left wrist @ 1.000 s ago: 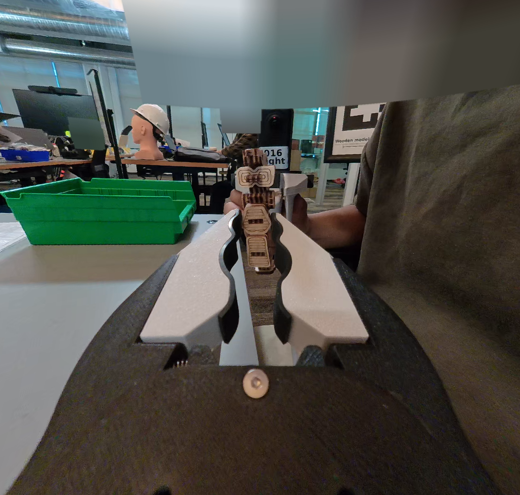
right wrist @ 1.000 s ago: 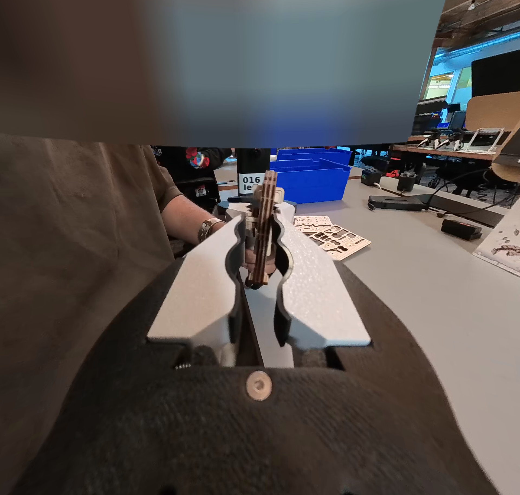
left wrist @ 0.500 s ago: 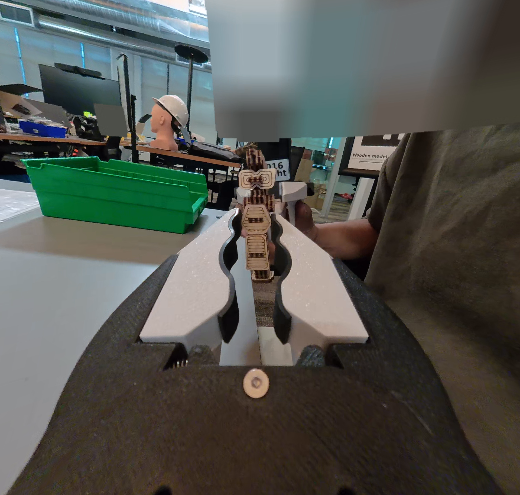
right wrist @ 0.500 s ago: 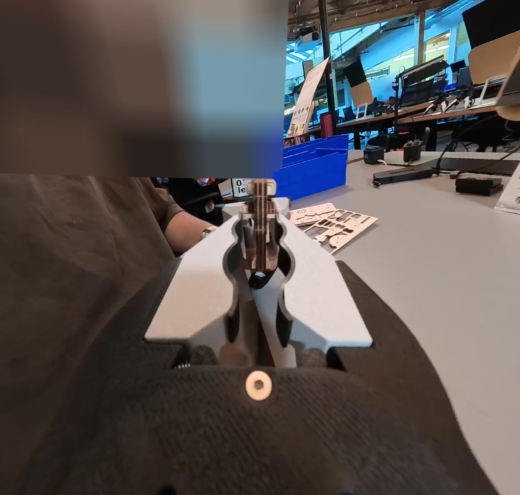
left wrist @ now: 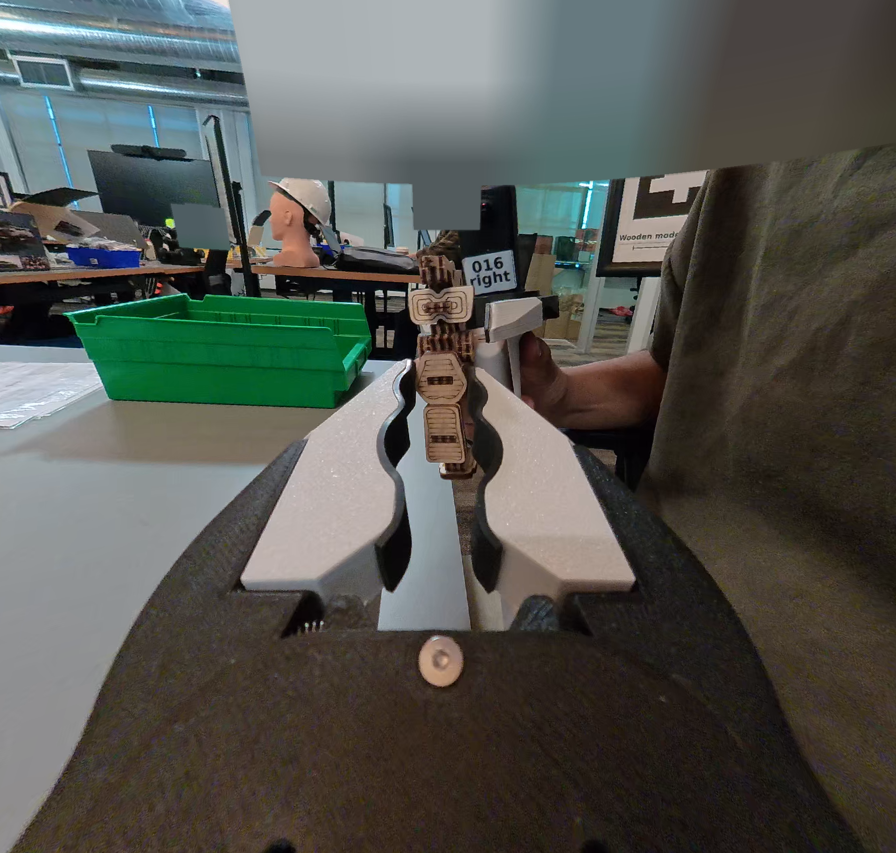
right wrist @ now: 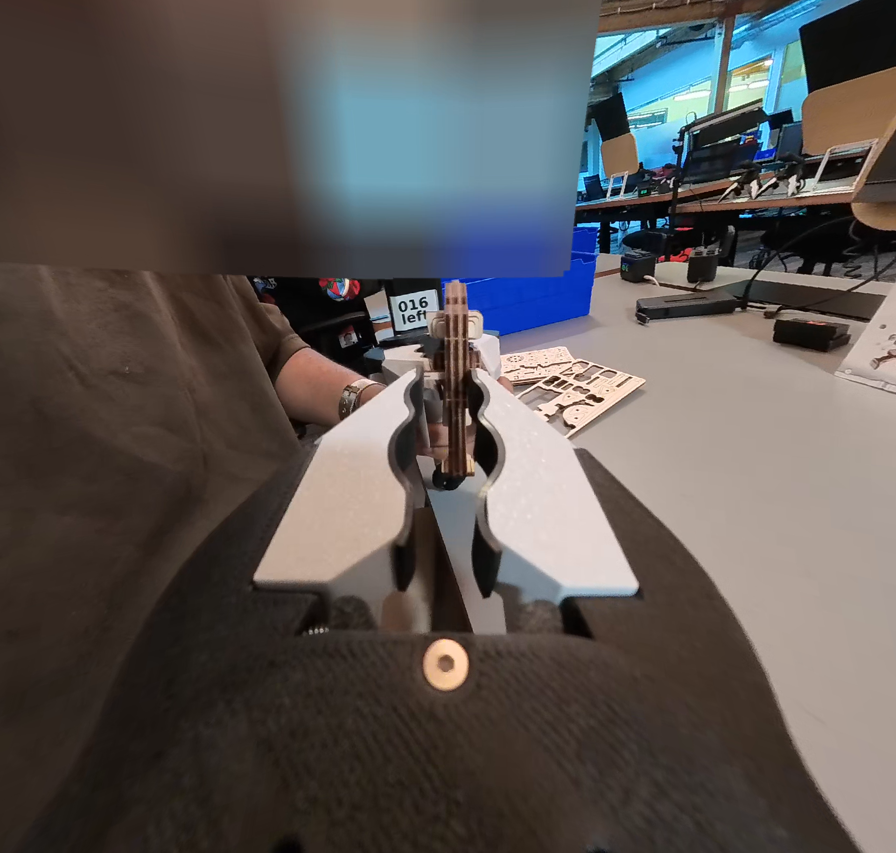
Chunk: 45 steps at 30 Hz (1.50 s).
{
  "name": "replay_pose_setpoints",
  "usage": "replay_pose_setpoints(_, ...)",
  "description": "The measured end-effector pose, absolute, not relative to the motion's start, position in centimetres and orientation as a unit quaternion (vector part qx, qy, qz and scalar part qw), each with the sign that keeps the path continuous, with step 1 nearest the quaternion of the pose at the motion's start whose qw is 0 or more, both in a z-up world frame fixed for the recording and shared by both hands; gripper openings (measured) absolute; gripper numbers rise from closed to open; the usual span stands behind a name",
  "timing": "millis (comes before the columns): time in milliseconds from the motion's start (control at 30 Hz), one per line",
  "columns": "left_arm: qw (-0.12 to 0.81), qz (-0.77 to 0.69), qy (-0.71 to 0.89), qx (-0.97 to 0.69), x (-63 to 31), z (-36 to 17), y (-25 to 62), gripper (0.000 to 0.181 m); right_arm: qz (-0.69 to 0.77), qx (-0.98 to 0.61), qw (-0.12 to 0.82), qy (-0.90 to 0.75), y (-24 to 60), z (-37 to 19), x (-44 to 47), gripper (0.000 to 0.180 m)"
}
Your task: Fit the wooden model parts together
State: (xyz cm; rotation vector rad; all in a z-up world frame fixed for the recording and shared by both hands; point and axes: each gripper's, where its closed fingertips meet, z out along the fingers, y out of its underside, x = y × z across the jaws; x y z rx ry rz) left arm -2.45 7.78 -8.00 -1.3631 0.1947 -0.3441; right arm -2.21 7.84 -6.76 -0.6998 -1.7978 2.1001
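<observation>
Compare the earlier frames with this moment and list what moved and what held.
Little changed. Both views swung: the green bin slid sideways in the left wrist view, and the wooden part sheets shifted in the right wrist view, so the person turned the held assembly slightly. The left gripper and right gripper both stay near the upright wooden model; nothing was let go.

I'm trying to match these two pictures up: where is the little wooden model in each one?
Left wrist view: the wooden model stands upright at centre, broad engraved face to the camera, between the left gripper fingertips.
Right wrist view: the same model sits at centre, seen edge-on as a thin layered strip between the right gripper fingertips.
Shared landmark: the grey table under both.
</observation>
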Motion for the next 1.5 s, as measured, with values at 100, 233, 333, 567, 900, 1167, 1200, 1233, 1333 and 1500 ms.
replay_pose_setpoints(100,0.759,-0.155,0.094,-0.625,-2.3,-8.0,7.8,0.018,0.732,-0.238,0.141,-0.622,7.9,-6.8,-2.1,0.016)
replay_pose_setpoints(233,0.764,-0.135,0.118,-0.62,-1.7,-7.6,7.5,0.018,0.733,-0.207,0.164,-0.627,7.6,-6.4,-1.5,0.016)
replay_pose_setpoints(333,0.764,-0.099,0.145,-0.62,-1.2,-7.5,7.4,0.018,0.732,-0.181,0.185,-0.631,7.4,-6.1,-0.9,0.016)
replay_pose_setpoints(567,0.763,-0.106,0.139,-0.623,-1.3,-7.7,7.5,0.019,0.734,-0.182,0.179,-0.629,7.5,-6.2,-0.9,0.016)
replay_pose_setpoints(900,0.765,-0.124,0.12,-0.62,-1.7,-7.8,7.6,0.018,0.735,-0.194,0.17,-0.627,7.7,-6.4,-1.3,0.016)
replay_pose_setpoints(1167,0.768,-0.151,0.109,-0.612,-1.9,-7.6,7.4,0.018,0.742,-0.239,0.166,-0.604,8.7,-6.7,-2.6,0.056)
replay_pose_setpoints(1200,0.768,-0.156,0.113,-0.611,-1.7,-7.6,7.3,0.018,0.745,-0.241,0.149,-0.604,8.6,-6.8,-2.5,0.057)
replay_pose_setpoints(1233,0.768,-0.161,0.116,-0.609,-1.5,-7.5,7.3,0.018,0.748,-0.238,0.135,-0.605,8.4,-6.7,-2.4,0.054)
replay_pose_setpoints(1333,0.769,-0.175,0.118,-0.603,-1.2,-7.2,7.1,0.018,0.752,-0.216,0.126,-0.609,7.9,-6.4,-1.6,0.033)
replay_pose_setpoints(1500,0.759,-0.195,0.131,-0.607,-0.4,-7.5,7.1,0.018,0.75,-0.201,0.116,-0.62,7.0,-6.5,-0.9,0.033)
